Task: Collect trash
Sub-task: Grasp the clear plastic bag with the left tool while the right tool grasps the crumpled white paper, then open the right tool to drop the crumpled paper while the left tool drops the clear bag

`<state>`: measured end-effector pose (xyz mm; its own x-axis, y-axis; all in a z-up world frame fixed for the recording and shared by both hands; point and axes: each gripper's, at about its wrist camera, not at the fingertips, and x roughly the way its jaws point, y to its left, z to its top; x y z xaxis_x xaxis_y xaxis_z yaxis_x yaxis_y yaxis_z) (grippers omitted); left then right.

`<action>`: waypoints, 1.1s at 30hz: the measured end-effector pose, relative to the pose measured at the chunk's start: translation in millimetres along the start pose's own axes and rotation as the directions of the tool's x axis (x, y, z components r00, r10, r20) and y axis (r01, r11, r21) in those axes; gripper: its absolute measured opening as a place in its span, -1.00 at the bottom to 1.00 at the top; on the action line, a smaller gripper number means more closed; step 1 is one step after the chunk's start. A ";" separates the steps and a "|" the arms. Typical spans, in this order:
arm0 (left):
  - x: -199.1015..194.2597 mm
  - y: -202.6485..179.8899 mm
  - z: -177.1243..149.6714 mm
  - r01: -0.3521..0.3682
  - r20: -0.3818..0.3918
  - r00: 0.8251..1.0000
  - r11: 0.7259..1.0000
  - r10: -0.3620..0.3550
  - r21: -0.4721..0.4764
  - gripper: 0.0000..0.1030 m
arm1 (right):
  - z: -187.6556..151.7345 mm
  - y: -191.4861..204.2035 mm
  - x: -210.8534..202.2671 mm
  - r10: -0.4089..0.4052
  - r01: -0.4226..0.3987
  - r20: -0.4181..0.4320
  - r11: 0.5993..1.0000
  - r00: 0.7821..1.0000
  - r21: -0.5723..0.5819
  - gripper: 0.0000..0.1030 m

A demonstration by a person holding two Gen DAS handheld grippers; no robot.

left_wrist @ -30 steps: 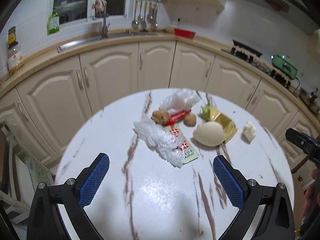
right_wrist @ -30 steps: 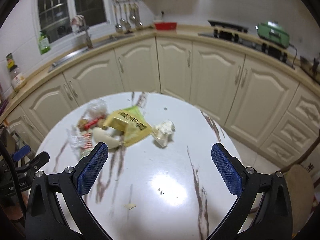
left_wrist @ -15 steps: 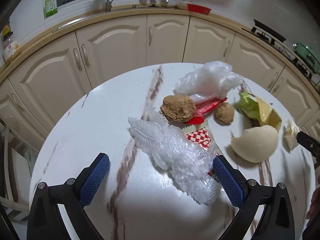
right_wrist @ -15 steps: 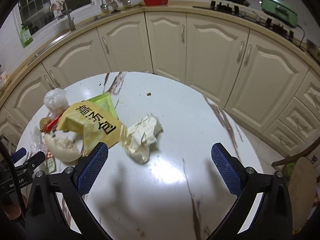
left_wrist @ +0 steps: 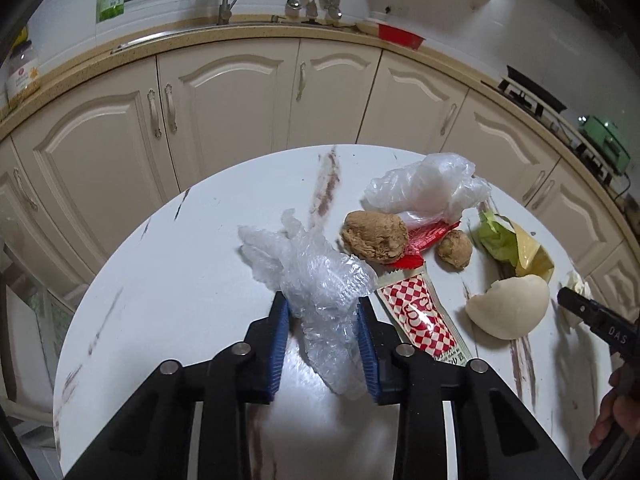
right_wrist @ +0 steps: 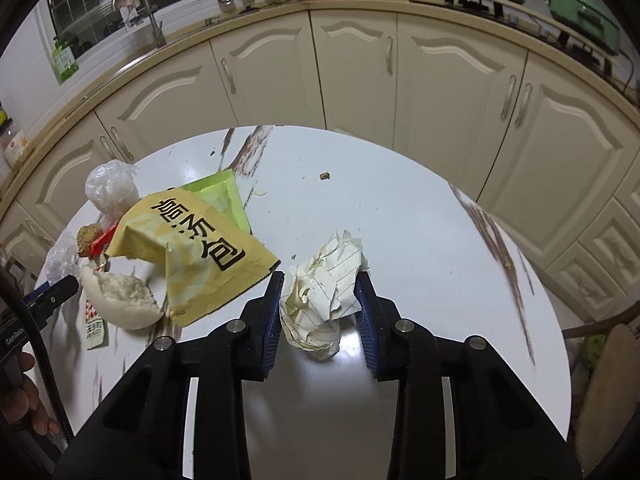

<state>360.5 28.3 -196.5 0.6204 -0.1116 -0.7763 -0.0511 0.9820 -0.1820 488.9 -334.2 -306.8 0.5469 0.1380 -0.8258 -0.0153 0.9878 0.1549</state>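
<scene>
On the round white table [left_wrist: 180, 280], my left gripper [left_wrist: 322, 304] is closing on a crumpled clear plastic wrap [left_wrist: 316, 276]; both blue pads press its sides. In the right wrist view my right gripper [right_wrist: 320, 280] is closing on a crumpled ball of lined paper [right_wrist: 324, 292], which sits between the pads and touches both. More trash lies between the two: a yellow packet [right_wrist: 192, 256], a torn white bun [left_wrist: 508, 312], a red-and-white checked sachet [left_wrist: 420, 316], two brown lumps [left_wrist: 374, 236], a red wrapper [left_wrist: 428, 236] and a clear bag [left_wrist: 424, 190].
Cream kitchen cabinets [left_wrist: 224, 100] curve round behind the table, with a sink and a hob on the counter. A green packet [right_wrist: 224, 196] lies under the yellow one. Crumbs [right_wrist: 324, 176] dot the far tabletop. A chair [right_wrist: 608, 344] stands at the right.
Both grippers have dropped toward the table and moved in on the trash. Their jaws went from wide open to closed against the plastic wrap and the paper ball.
</scene>
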 end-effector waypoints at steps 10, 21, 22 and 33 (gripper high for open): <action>-44.5 0.7 -33.7 0.022 0.059 0.998 0.999 -0.023 0.025 -0.57 | -22.1 -4.3 -43.5 0.041 -0.042 0.050 0.999 0.998 0.027 -0.38; -118.6 -47.9 -69.1 0.092 0.166 0.980 0.989 -0.111 0.117 -0.57 | -50.0 -22.3 -119.5 0.055 -0.064 0.149 0.996 0.987 0.059 -0.38; -125.4 -55.2 -71.6 0.102 0.178 0.976 0.986 -0.124 0.131 -0.57 | -53.3 -26.1 -128.8 0.052 -0.063 0.163 0.996 0.985 0.063 -0.38; -174.1 -146.7 -102.7 0.205 0.233 0.931 0.930 -0.282 0.306 -0.57 | -91.4 -70.7 -212.0 0.010 -0.044 0.271 0.992 0.963 0.122 -0.38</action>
<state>179.6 -112.0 -96.7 0.7742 -0.3453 -0.5304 0.3192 0.9367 -0.1439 297.5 -426.7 -192.3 0.7530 0.1229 -0.6465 0.0627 0.9645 0.2564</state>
